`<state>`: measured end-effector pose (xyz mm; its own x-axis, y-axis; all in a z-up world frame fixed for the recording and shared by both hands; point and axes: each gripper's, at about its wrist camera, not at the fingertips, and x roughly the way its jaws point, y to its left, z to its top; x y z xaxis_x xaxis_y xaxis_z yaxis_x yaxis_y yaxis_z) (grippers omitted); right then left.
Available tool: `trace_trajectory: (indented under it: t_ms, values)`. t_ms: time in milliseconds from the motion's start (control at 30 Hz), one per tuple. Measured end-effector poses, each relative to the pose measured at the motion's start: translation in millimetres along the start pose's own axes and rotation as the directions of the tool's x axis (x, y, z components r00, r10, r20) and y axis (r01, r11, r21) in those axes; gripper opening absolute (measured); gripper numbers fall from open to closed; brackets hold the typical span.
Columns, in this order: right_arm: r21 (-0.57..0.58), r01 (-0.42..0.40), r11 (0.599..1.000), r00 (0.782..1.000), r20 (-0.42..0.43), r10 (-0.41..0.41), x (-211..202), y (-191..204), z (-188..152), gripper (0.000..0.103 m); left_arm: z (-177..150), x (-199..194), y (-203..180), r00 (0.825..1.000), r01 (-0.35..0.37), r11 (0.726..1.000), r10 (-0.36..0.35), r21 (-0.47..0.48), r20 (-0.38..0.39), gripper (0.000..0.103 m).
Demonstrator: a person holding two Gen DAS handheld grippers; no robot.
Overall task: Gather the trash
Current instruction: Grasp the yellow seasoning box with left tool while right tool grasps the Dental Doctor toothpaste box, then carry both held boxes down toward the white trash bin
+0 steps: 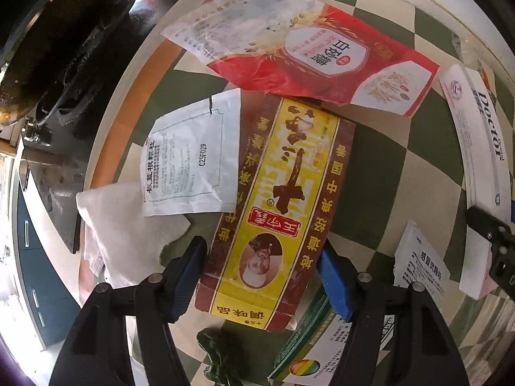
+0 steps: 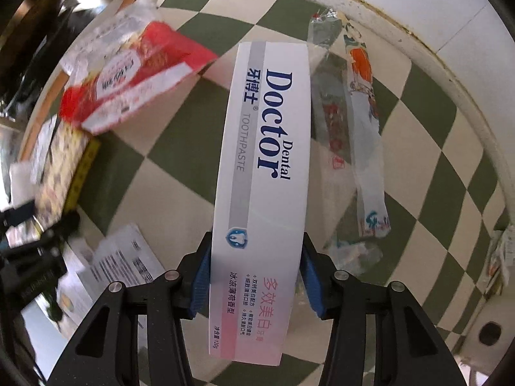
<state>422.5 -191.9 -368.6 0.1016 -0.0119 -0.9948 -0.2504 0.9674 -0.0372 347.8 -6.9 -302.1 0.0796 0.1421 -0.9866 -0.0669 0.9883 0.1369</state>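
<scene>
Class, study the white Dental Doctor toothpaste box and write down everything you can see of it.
The toothpaste box is a long, slim carton of white glossy card, with a grey stripe, dark blue "Dental Doctor" lettering, a small tooth-shield logo and a pink end printed with Chinese text. It looks intact and closed. The right gripper has its jaws against both long sides near the pink end. The box points away from the camera over the green-and-cream checkered tablecloth.

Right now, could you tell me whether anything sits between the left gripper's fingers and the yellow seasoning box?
Nothing visible does. The left gripper straddles the near end of the yellow seasoning box, one blue pad on each side. The white sachet overlaps the box's left edge farther ahead, and the red sugar bag covers its far end.
</scene>
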Motion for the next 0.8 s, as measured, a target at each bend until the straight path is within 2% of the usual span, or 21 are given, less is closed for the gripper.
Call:
trace_trajectory:
  t_ms: [200,367,800]
  values:
    - [0.001,0.003,1.000,1.000,-0.010,-0.003,6,8,1,0.049,1,7,-2,1.000,0.014,1.000,-0.014,0.007,-0.003,0.064]
    - [-0.003,-0.004,1.000,1.000,0.007,0.004,15,20,-1,0.048,3,-9,-10,1.000,-0.001,1.000,0.001,0.019,0.020,0.061]
    - [0.002,-0.072,0.997,0.992,0.109,0.071,-53,3,-33,0.048,-33,-92,-20,0.988,0.042,0.999,-0.046,0.033,0.146,0.056]
